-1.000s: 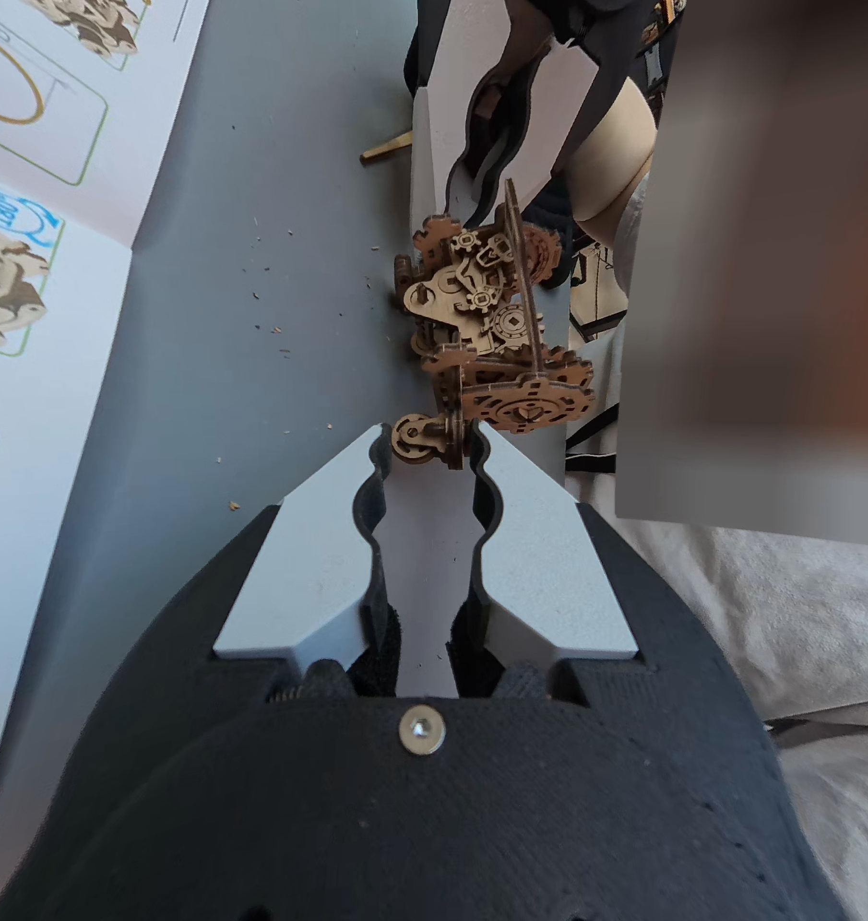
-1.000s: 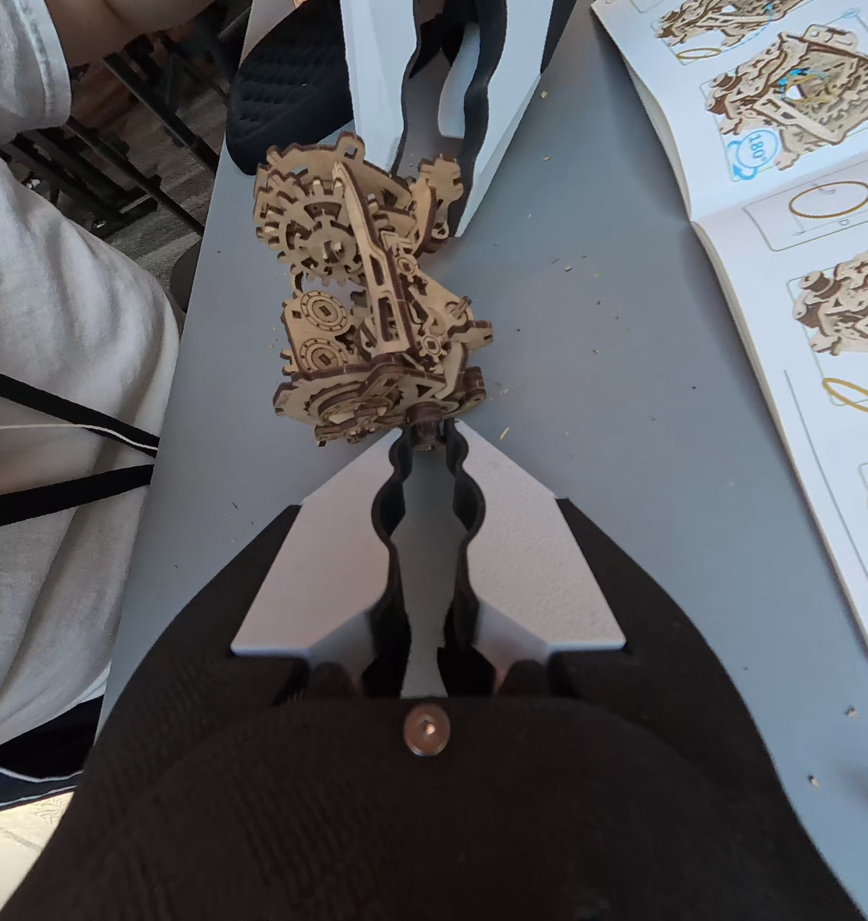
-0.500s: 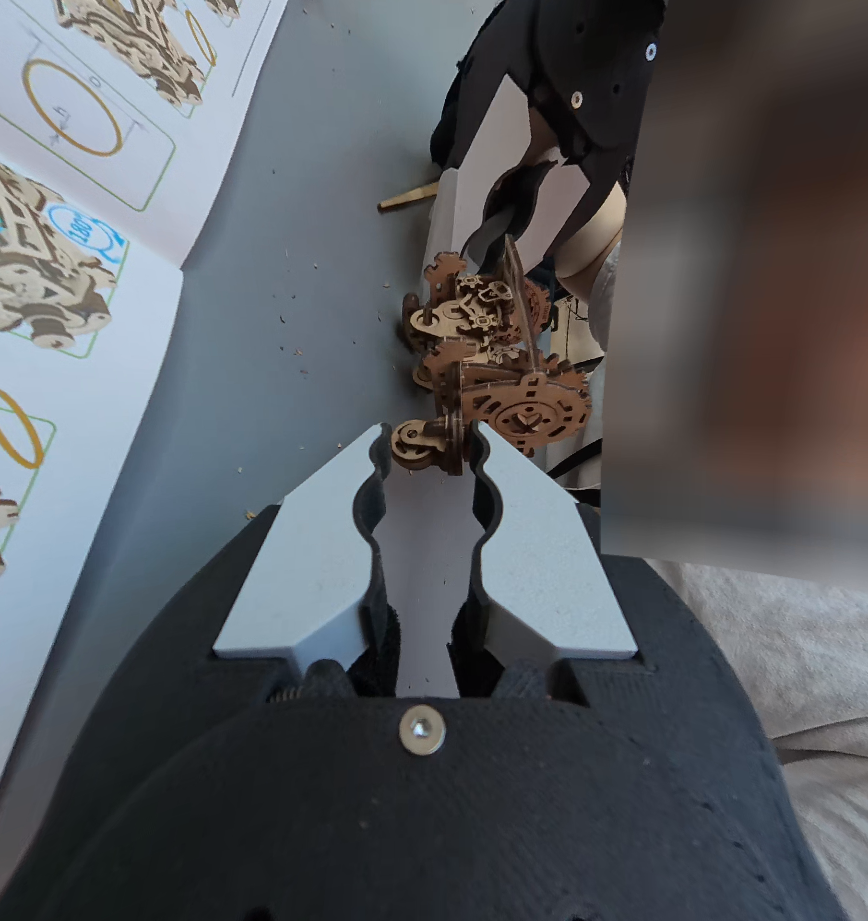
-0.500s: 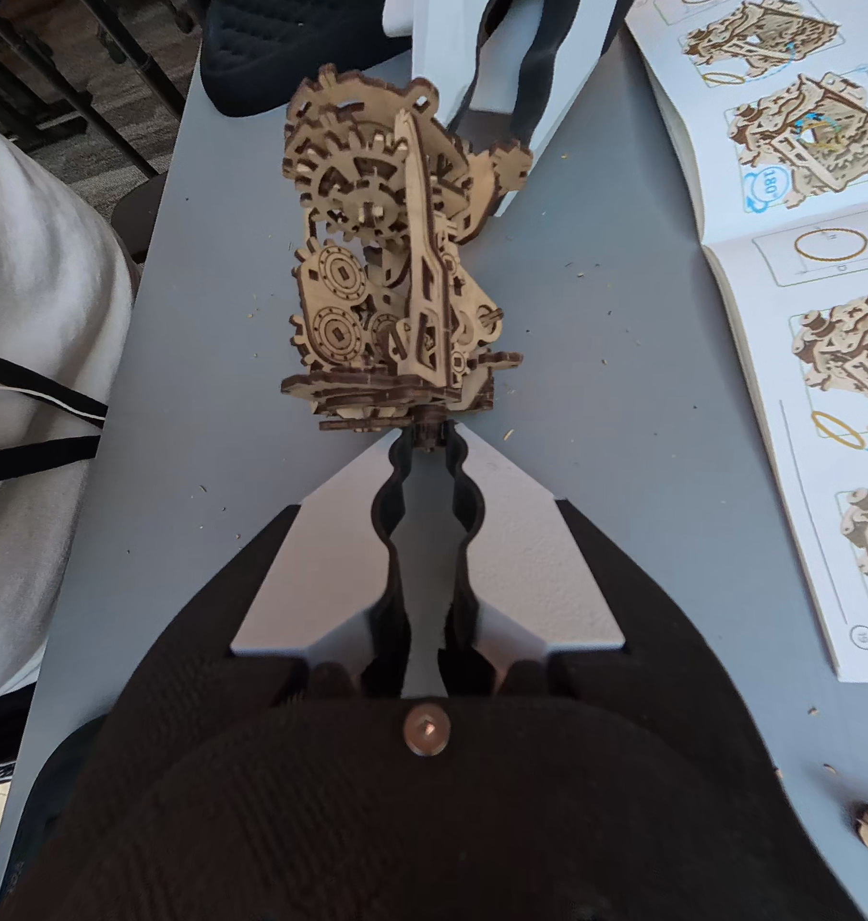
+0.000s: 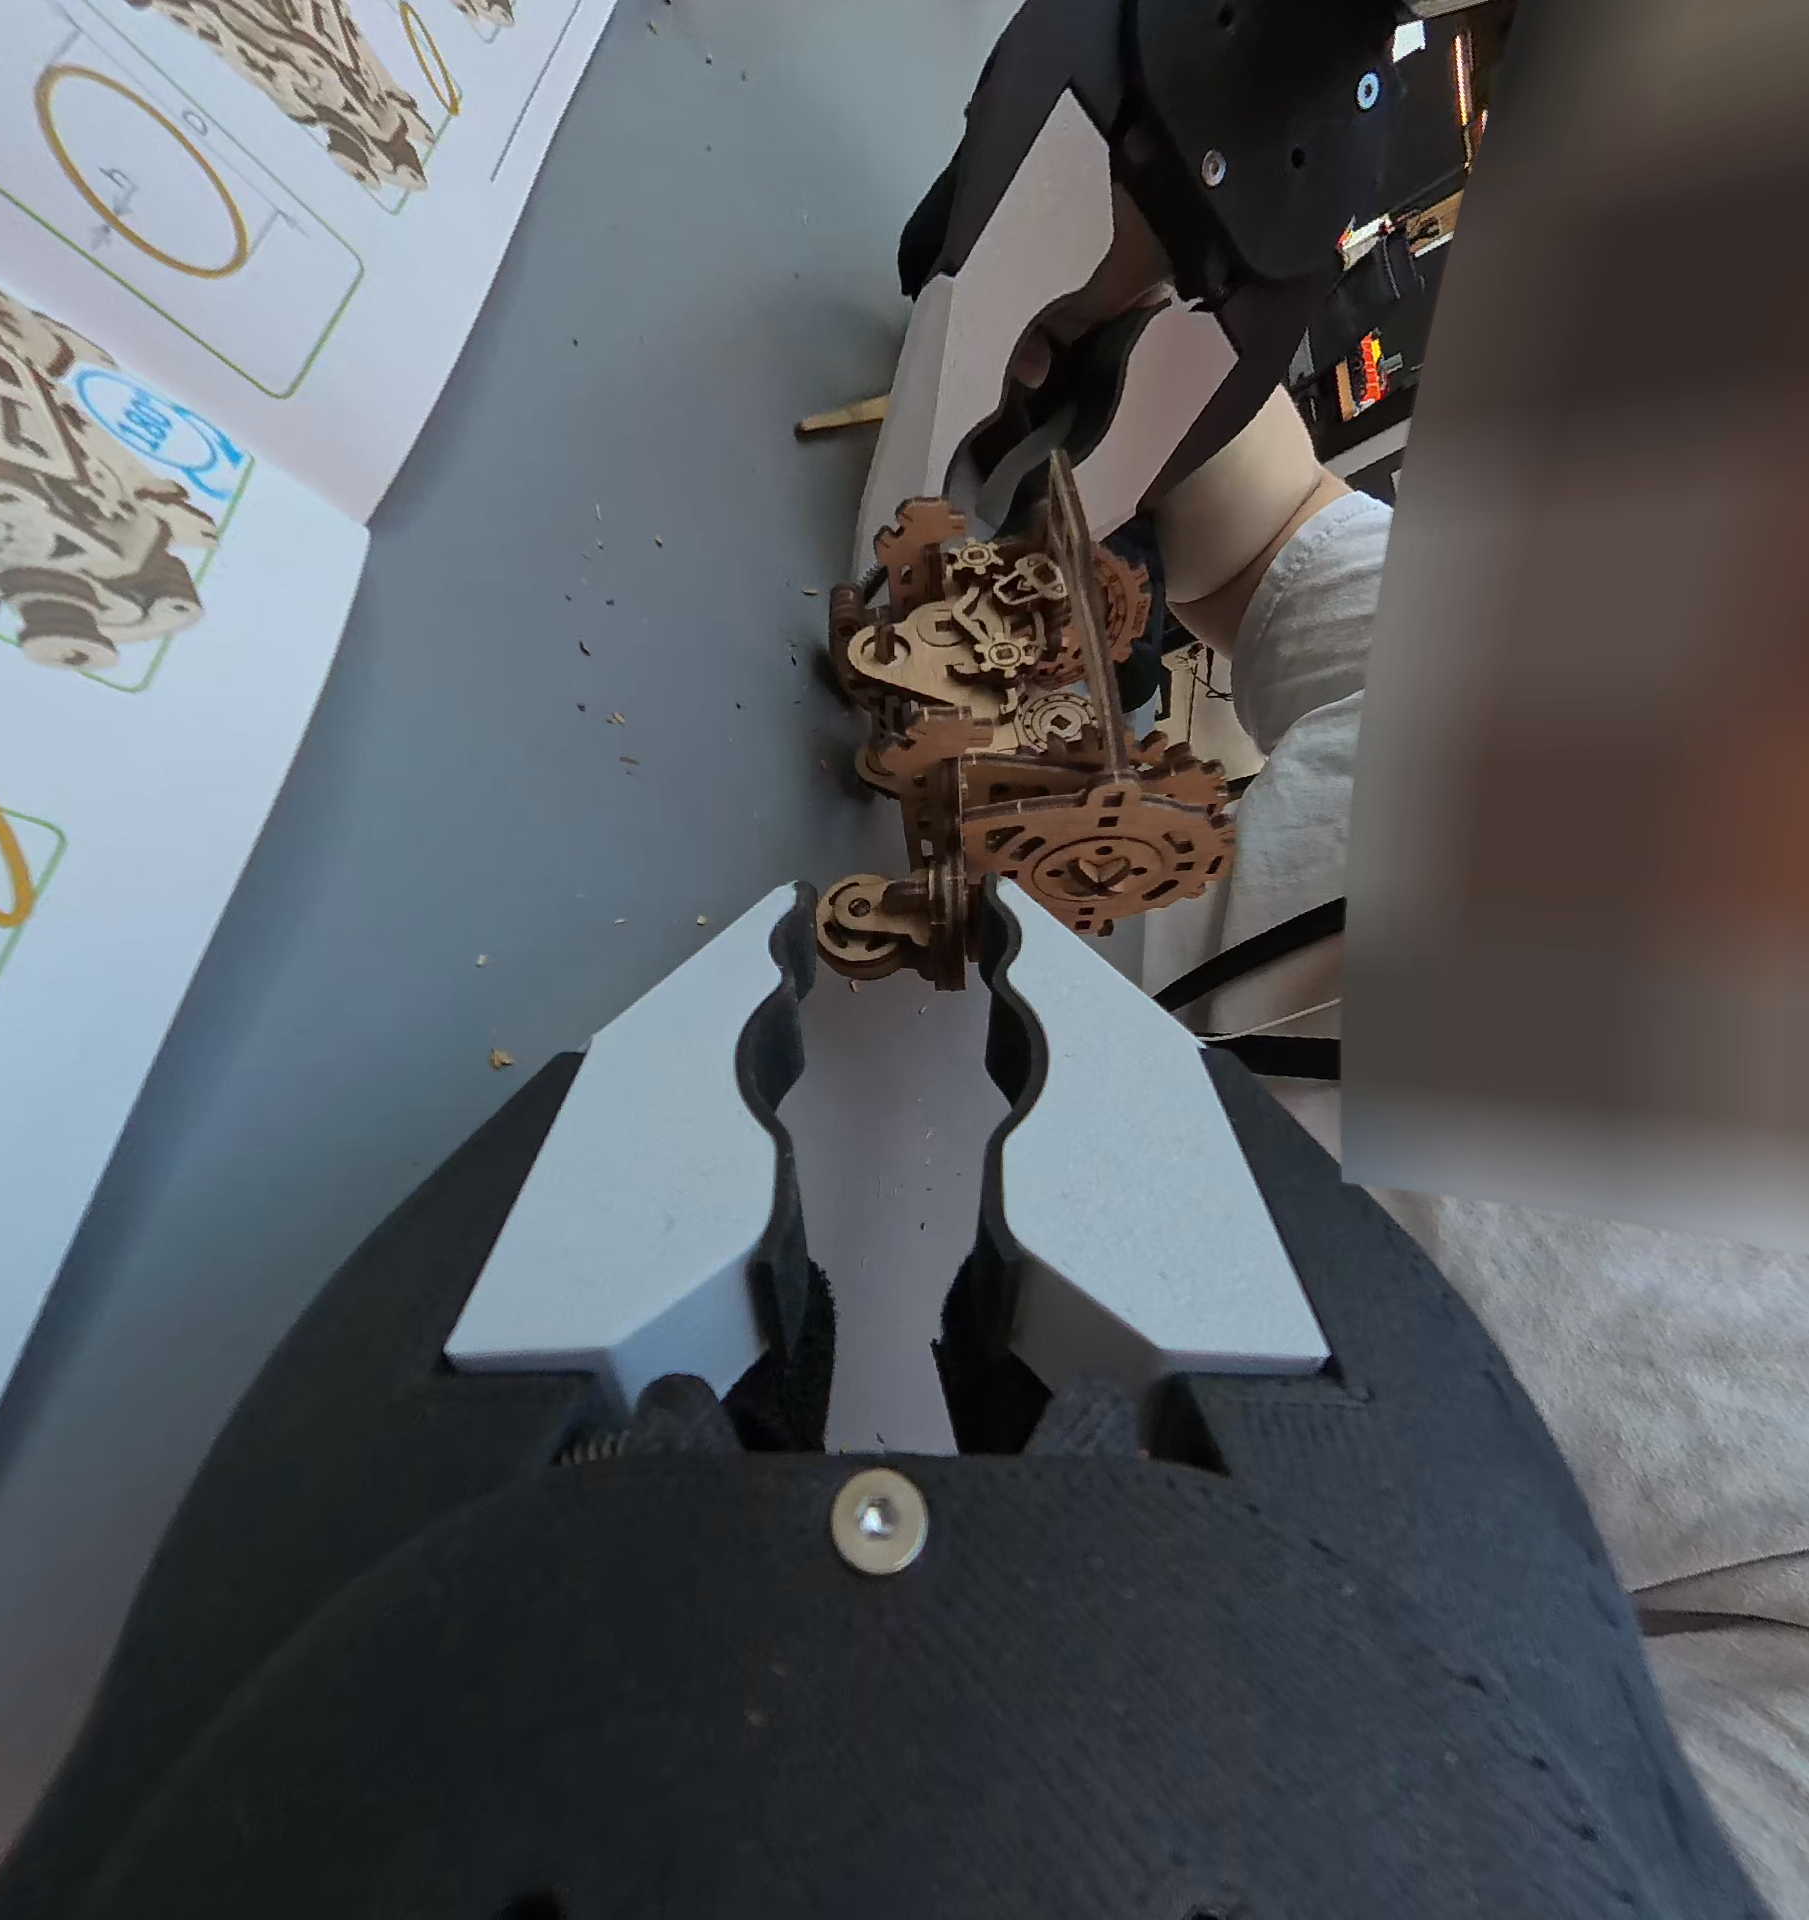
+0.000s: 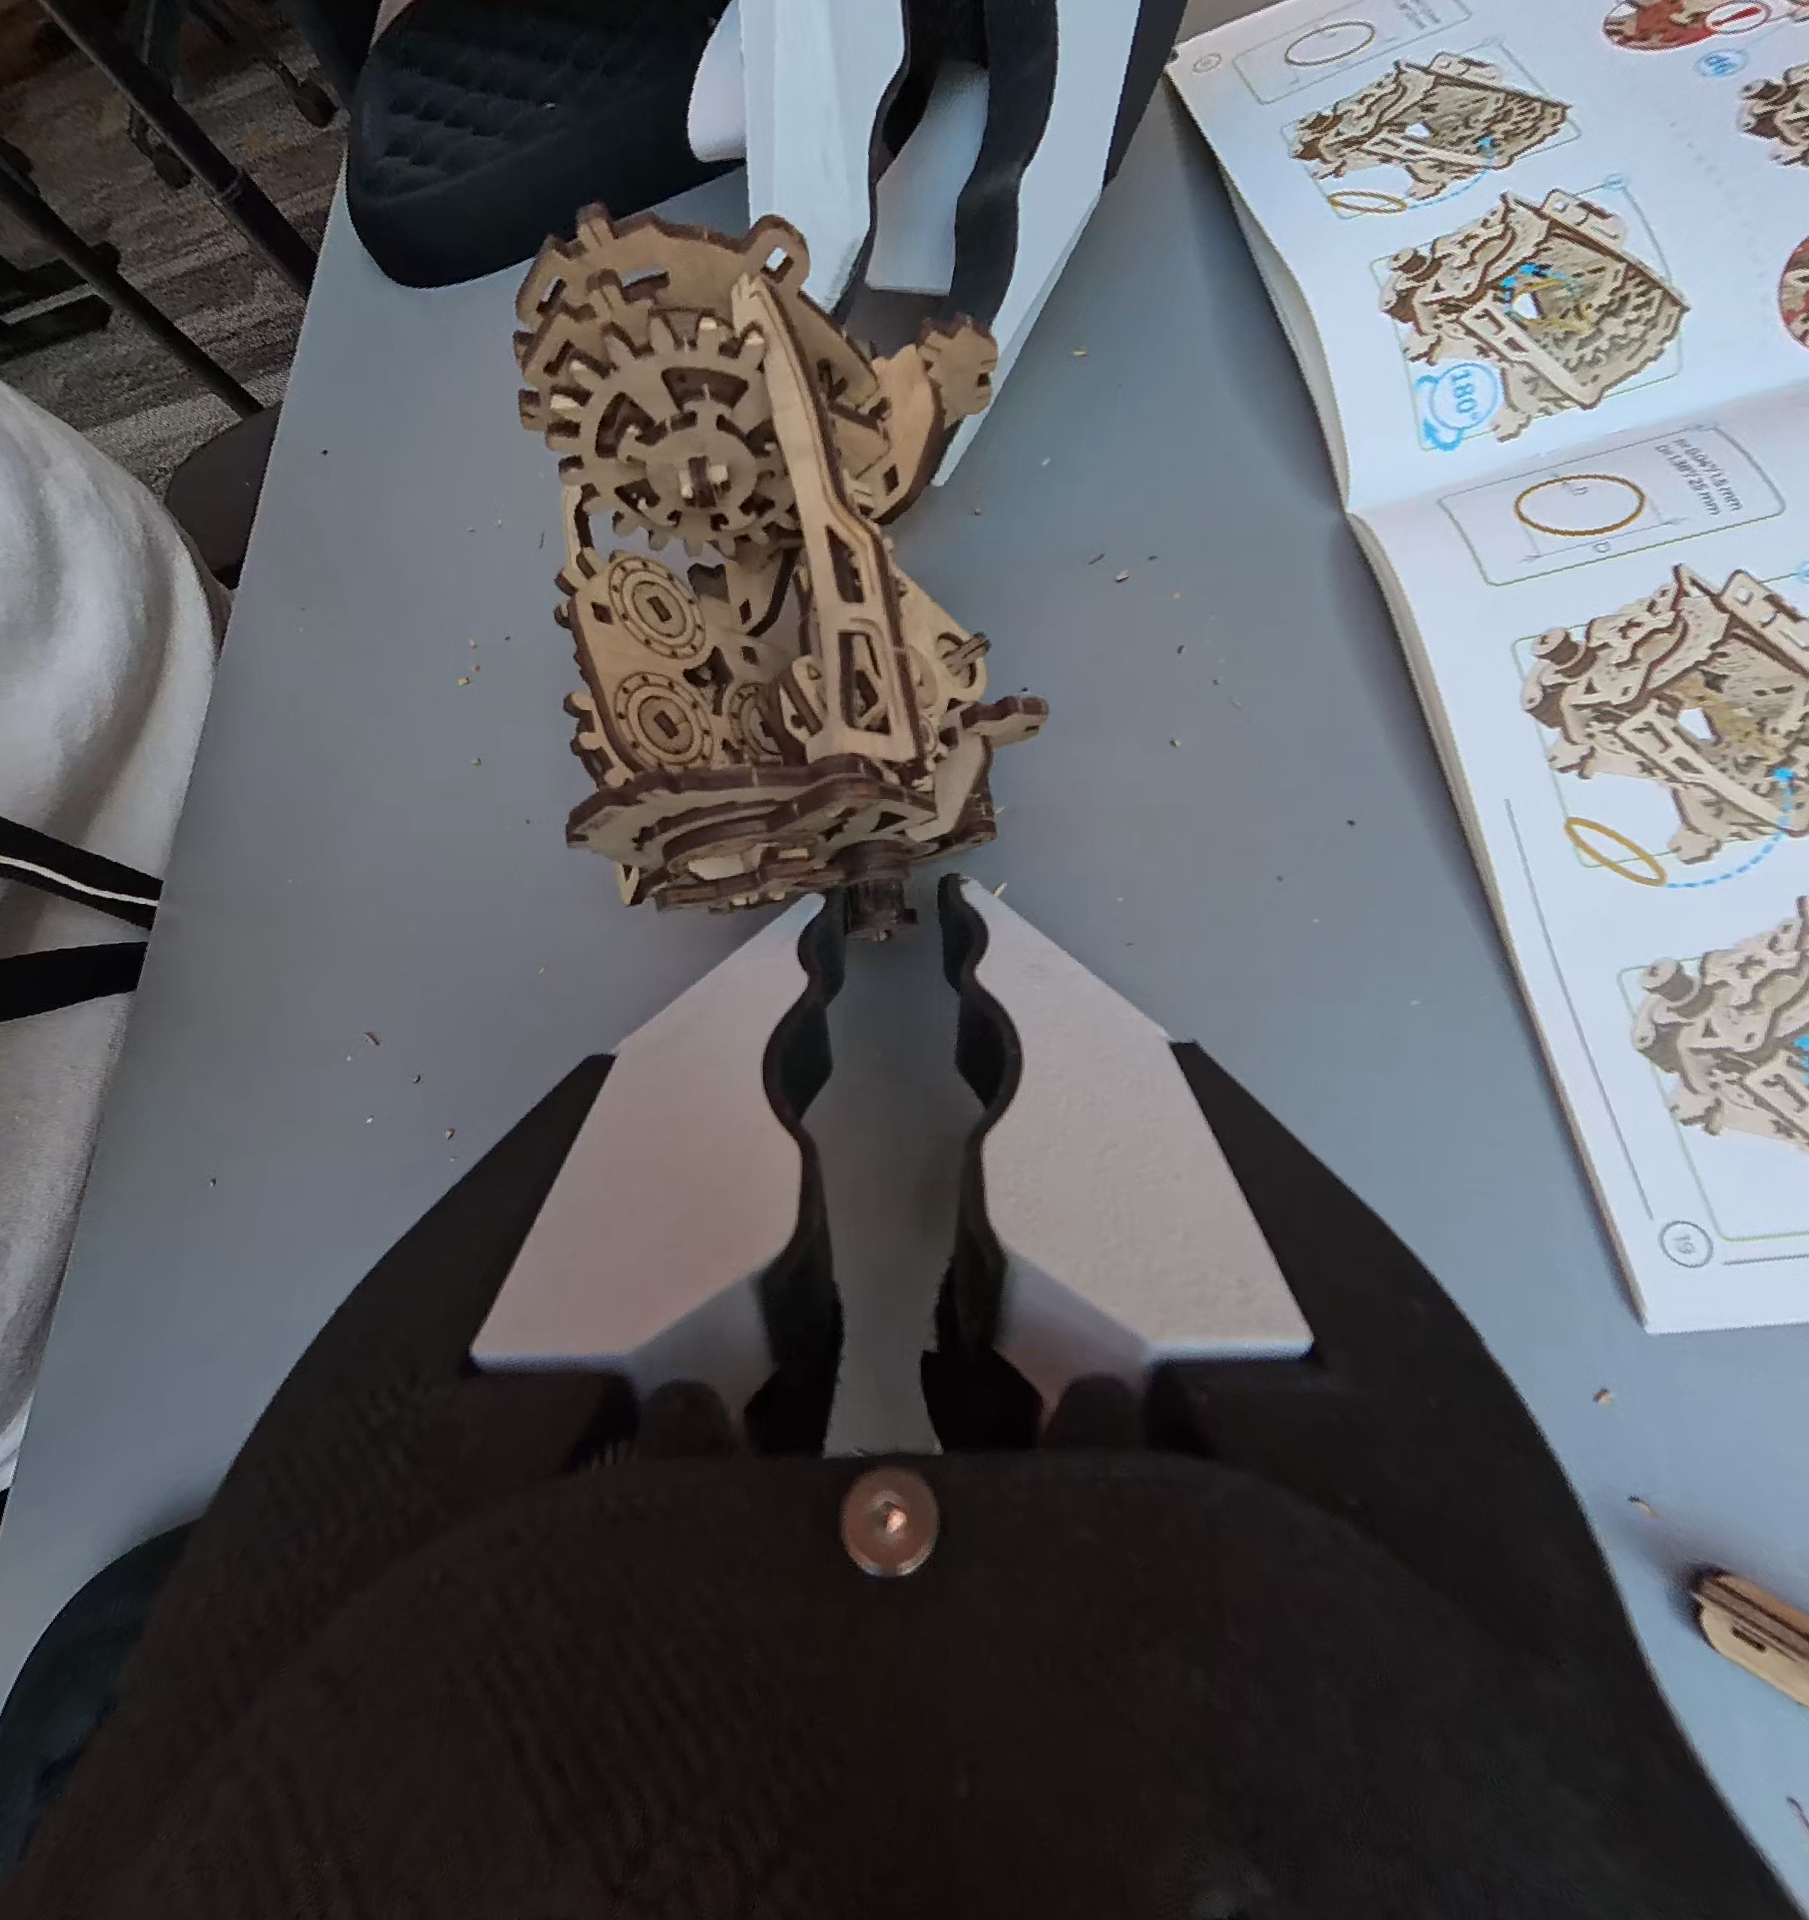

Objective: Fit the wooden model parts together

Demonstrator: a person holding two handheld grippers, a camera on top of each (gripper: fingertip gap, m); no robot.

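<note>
Holding the wooden model [image 5: 1025, 748] above the grey desk [image 5: 526, 727], both tongs pinch it: left tongs [image 5: 889, 920] grip a small wheel piece; right tongs [image 6: 884, 904] grip a bottom peg. Only the right view shows a loose wooden part [image 6: 1783, 1662] at 4 o'clock; booklet [image 6: 1606, 623] at 2.

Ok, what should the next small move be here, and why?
Probably firm the right gripper onto the small knob on the wooden model: its jaws bracket it, but a firm pinch is unclear. The left gripper clamps the wheel end, steadying the model.
</note>
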